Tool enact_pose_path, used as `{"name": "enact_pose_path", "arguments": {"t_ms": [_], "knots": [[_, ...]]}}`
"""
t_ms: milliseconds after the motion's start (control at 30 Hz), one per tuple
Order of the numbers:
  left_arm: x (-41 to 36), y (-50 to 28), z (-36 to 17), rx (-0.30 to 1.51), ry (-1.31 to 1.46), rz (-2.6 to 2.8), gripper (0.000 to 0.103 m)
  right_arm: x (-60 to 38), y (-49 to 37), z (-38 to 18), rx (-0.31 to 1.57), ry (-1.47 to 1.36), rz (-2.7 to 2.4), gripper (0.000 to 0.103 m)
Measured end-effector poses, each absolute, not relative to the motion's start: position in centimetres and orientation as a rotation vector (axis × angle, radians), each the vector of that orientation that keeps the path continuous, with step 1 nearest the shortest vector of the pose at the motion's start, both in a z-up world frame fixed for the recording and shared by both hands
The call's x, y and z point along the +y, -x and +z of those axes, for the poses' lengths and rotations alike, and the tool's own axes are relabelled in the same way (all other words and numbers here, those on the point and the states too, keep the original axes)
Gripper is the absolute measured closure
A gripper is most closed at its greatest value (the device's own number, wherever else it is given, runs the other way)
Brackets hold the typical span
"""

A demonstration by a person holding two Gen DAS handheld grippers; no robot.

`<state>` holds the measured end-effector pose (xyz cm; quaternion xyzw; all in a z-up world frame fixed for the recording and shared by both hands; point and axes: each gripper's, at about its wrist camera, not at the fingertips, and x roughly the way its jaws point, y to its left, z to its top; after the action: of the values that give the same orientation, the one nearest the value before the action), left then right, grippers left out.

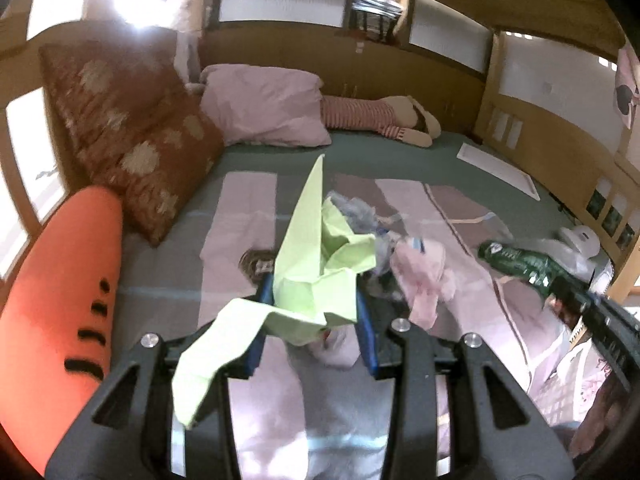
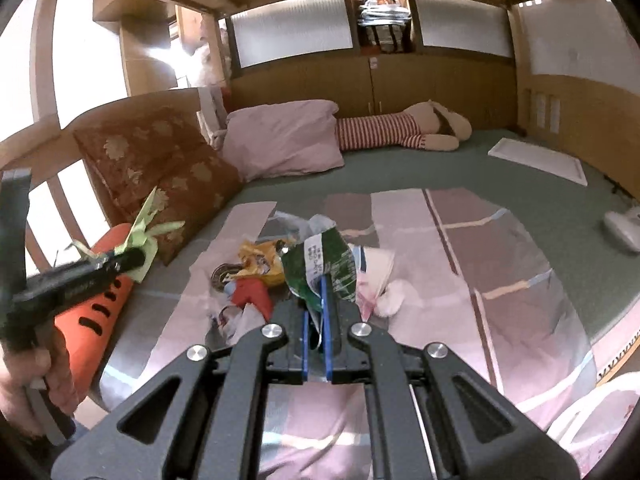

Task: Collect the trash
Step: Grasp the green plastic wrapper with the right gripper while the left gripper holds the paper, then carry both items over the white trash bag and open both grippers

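Note:
My left gripper (image 1: 316,316) is shut on a crumpled light green paper (image 1: 316,256), held above the bed. In the right wrist view that same left gripper (image 2: 134,258) shows at the left with the green paper (image 2: 146,226) sticking up from it. My right gripper (image 2: 316,304) is shut on a dark green foil wrapper (image 2: 324,268), lifted off the bedspread (image 2: 500,280). Below it lies a pile of trash: a yellow wrapper (image 2: 260,266), a red scrap (image 2: 252,296), clear plastic (image 2: 296,220) and pink tissue (image 2: 390,298). In the left wrist view the green wrapper (image 1: 516,258) hangs at the right.
An orange carrot cushion (image 1: 68,288) and a brown flowered pillow (image 1: 128,136) line the left rail. At the far end are a pink pillow (image 1: 264,104) and a striped plush rabbit (image 1: 380,116). A white flat board (image 2: 538,160) and a white device (image 2: 624,228) lie at the right.

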<state>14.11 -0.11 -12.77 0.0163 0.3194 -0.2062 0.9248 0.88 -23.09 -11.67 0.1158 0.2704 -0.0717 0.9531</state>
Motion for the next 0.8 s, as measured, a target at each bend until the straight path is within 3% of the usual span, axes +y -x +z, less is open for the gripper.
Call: {"name": "enact_pose_path", "arguments": {"t_ms": [800], "knots": [[0.0,-13.8,-14.5,0.692,-0.082,-0.387,0.064,-21.8,-1.9,-12.1,0.569,-0.202,-0.120,0.097]]}}
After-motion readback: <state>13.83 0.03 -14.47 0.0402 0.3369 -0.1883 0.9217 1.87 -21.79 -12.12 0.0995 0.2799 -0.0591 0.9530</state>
